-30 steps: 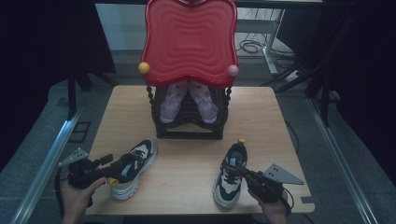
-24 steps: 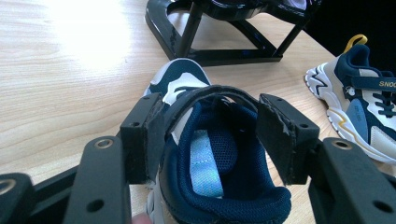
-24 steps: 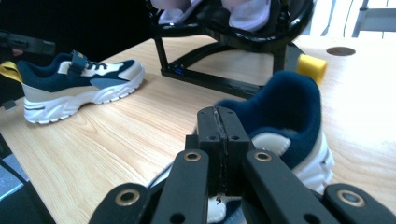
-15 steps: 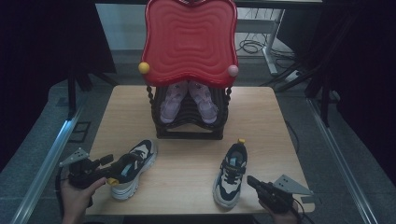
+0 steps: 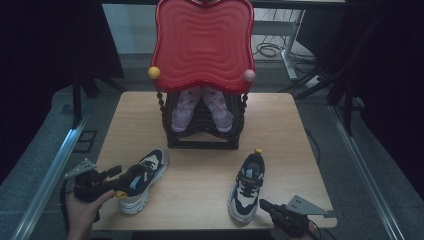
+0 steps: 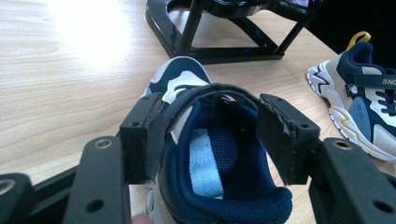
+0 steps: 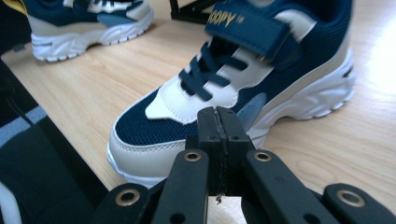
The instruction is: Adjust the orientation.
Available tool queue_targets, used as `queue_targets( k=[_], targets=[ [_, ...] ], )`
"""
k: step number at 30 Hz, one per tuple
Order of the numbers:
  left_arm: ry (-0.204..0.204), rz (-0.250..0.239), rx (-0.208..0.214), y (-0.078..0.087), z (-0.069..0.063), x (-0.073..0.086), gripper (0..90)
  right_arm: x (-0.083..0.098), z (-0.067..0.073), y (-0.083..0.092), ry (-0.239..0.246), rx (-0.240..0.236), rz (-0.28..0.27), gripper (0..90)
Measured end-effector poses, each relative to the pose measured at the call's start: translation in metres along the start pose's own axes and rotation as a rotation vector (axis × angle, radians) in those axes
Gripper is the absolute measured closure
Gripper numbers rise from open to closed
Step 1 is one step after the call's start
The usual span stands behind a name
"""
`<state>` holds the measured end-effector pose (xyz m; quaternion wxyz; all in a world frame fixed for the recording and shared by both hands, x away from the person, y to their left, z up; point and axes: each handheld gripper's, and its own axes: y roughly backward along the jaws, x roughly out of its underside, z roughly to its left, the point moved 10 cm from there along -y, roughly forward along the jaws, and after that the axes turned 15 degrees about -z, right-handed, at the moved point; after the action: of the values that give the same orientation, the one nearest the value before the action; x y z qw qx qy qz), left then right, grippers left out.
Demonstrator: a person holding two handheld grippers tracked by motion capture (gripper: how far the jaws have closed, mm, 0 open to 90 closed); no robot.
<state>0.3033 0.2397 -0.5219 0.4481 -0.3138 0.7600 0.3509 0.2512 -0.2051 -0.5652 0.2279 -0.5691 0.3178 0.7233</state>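
Item 1: left shoe (image 5: 141, 179), navy, cream and white trainer, at 8 o'clock on the worktop (image 5: 200, 200) in the high view. Long axis runs from heel at 7 o'clock to toe at 1 o'clock, the toe aimed toward the black rack (image 5: 202, 125). My left tool (image 5: 116, 175) comes in from 9 o'clock and straddles the heel collar; in the left gripper view its two pads (image 6: 144, 135) press on either side of the bowed tongue strap, so I read it as clamped on this shoe.

Item 2: right shoe (image 5: 247, 186), same pattern, at 5 o'clock on the worktop, well apart from item 1. Long axis near upright in the high view: toe at 6 o'clock toward me, heel with yellow pull-loop at 12 o'clock.

Item 3: my right tool (image 5: 263, 204), jaws pressed together with nothing between them. It sits just beside the toe of the right shoe, at about 4 o'clock from it, and is by far the nearer hand to that shoe.

Item 4: pink pair (image 5: 202, 107), parked in the rack under the red tray-like panel (image 5: 202, 40) at 12 o'clock.

Judgement: the shoe lies at 11 o'clock from the right tool, toe-first, so the jaws must part before any grasp there.
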Motion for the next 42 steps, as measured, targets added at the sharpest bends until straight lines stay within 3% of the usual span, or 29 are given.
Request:
queue_targets(
  k=[8,21,42],
  targets=[
    [0.001,0.004,0.002,-0.002,0.0,0.001,41.8,0.007,0.003,-0.008,0.01,-0.019,0.034,89.5],
    [0.005,0.014,0.002,-0.002,0.001,0.004,41.7,0.008,0.011,-0.016,0.007,-0.043,0.032,89.5],
    [0.009,0.016,0.001,-0.003,0.003,0.005,41.7,0.006,0.034,-0.047,0.095,-0.079,0.037,89.5]
  ],
)
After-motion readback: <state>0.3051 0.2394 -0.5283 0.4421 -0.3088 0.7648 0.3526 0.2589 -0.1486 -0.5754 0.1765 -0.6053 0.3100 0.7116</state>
